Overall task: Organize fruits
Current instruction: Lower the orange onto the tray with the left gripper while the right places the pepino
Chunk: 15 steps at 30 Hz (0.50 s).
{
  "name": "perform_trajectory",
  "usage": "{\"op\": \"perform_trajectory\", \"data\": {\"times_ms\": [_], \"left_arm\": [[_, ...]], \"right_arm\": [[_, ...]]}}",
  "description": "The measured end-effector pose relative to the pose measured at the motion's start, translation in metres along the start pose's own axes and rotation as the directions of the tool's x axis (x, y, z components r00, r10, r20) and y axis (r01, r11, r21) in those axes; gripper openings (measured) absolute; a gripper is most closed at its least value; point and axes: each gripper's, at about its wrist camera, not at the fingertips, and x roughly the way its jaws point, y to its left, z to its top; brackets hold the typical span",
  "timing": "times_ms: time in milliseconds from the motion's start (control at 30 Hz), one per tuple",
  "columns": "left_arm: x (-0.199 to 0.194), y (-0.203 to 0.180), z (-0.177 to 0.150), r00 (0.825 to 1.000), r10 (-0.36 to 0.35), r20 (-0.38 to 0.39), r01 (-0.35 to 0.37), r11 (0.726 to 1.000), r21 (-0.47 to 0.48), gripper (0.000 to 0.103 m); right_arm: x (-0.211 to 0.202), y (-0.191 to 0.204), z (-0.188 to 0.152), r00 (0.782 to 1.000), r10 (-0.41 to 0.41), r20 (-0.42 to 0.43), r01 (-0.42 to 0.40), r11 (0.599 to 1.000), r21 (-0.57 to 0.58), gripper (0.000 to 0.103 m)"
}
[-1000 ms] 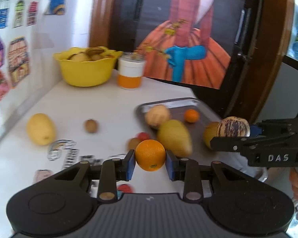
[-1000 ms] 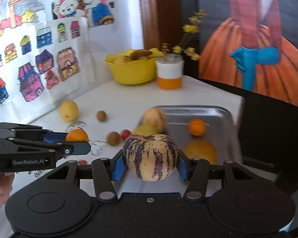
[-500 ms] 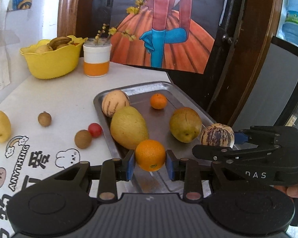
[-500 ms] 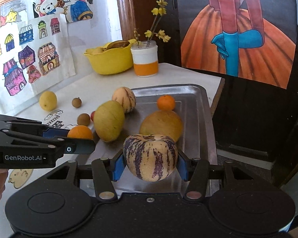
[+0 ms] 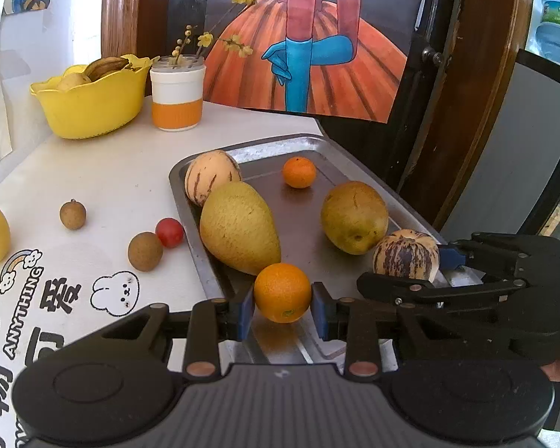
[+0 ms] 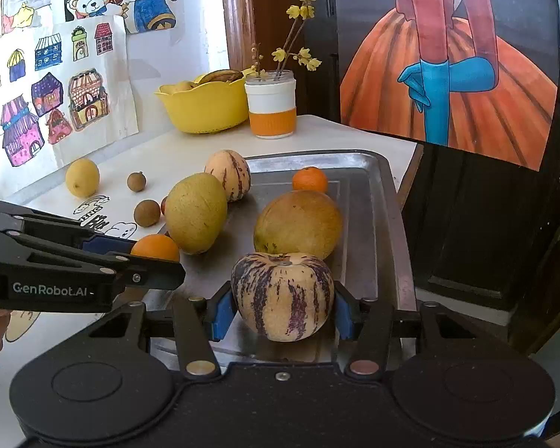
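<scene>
Both grippers have dropped closer to the metal tray (image 5: 319,142), the left gripper (image 5: 282,311) pinching an orange (image 5: 282,292) over its near edge (jaws narrow), the right gripper (image 6: 282,311) clamping a purple-striped melon (image 6: 282,295) above the tray's front.

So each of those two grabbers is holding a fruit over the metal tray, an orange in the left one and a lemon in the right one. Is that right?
Not quite. The left gripper does hold an orange over the metal tray, but the right gripper holds a cream fruit with purple stripes, not a lemon. The right wrist view shows it clamped between the jaws.
</scene>
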Motion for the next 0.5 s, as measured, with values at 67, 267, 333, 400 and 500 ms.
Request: {"op": "perform_trajectory", "data": {"times_ms": [67, 267, 333, 400, 500], "left_arm": [[0.0019, 0.0006, -0.0006, 1.0, 0.002, -0.003, -0.002, 1.0, -0.004, 0.035], [0.0062, 0.0024, -0.0033, 1.0, 0.001, -0.015, -0.001, 1.0, -0.013, 0.035], [0.0061, 0.0028, -0.0037, 1.0, -0.001, -0.015, 0.001, 1.0, -0.013, 0.035], [0.006, 0.0031, -0.004, 1.0, -0.002, -0.015, 0.002, 1.0, -0.014, 0.036], [0.0061, 0.0032, -0.0042, 1.0, -0.007, -0.019, 0.007, 1.0, -0.015, 0.036]], "right_arm": [[0.0011, 0.0024, -0.0013, 1.0, -0.007, 0.01, 0.007, 1.0, -0.015, 0.055], [0.0032, 0.0084, -0.0054, 0.999, -0.024, 0.035, 0.026, 0.999, -0.048, 0.055], [0.0032, 0.0099, -0.0065, 0.999, -0.029, 0.043, 0.032, 0.998, -0.054, 0.055], [0.0035, 0.0105, -0.0073, 0.998, -0.033, 0.047, 0.035, 0.998, -0.053, 0.055], [0.0026, 0.0102, -0.0083, 0.998, -0.034, 0.05, 0.036, 0.998, -0.043, 0.055]]}}
